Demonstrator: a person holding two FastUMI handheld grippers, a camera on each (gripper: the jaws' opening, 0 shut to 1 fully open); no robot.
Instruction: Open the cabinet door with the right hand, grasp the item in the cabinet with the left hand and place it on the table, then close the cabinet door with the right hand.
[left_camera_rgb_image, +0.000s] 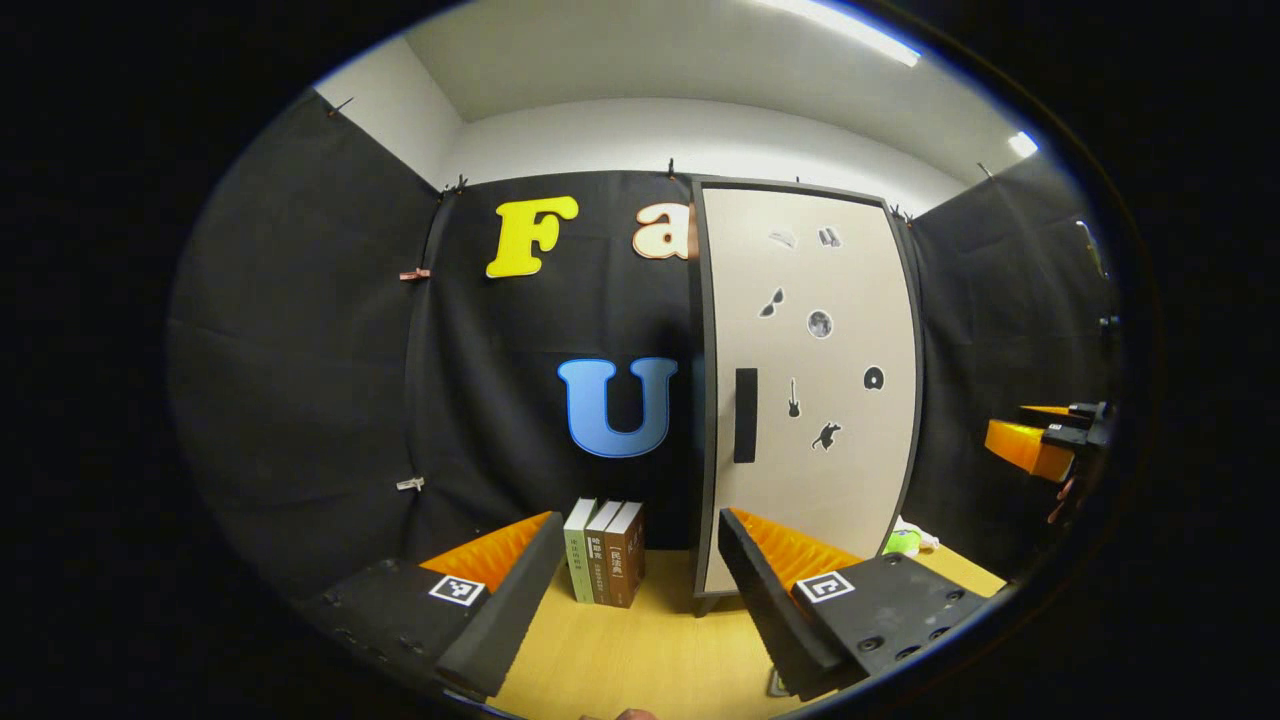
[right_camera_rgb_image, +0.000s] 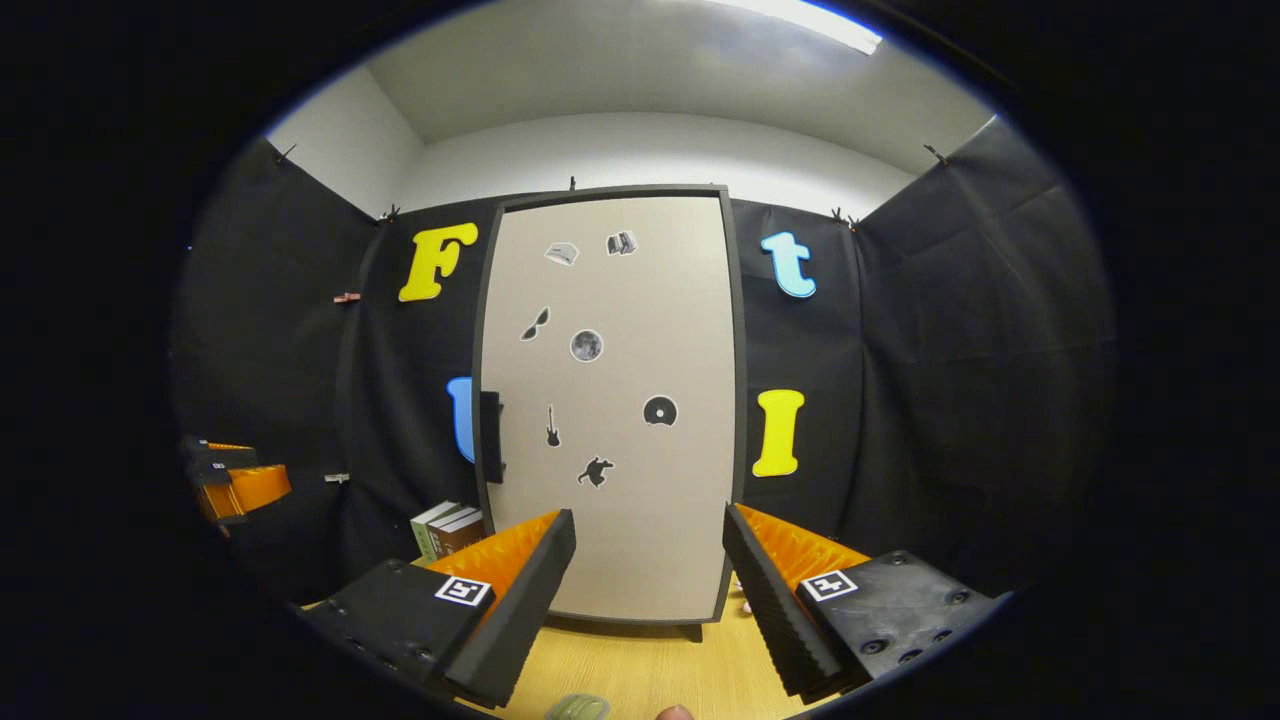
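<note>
A tall cabinet (left_camera_rgb_image: 810, 380) with a pale door and small dark stickers stands on the wooden table (left_camera_rgb_image: 620, 650). Its door (right_camera_rgb_image: 610, 400) is closed, so whatever is inside is hidden. The dark upright handle (left_camera_rgb_image: 745, 415) sits at the door's left edge, also visible as the handle (right_camera_rgb_image: 490, 437) in the right gripper view. My left gripper (left_camera_rgb_image: 637, 530) is open above the table, in front of the cabinet's left side and apart from it. My right gripper (right_camera_rgb_image: 648, 520) is open too, facing the door's lower middle without touching. The right gripper (left_camera_rgb_image: 1050, 440) also appears far right in the left gripper view.
Three books (left_camera_rgb_image: 605, 565) stand upright on the table just left of the cabinet. A small green and white object (left_camera_rgb_image: 903, 542) lies by the cabinet's right foot. A greenish rounded thing (right_camera_rgb_image: 577, 708) sits at the table's near edge. Black cloth walls close the booth.
</note>
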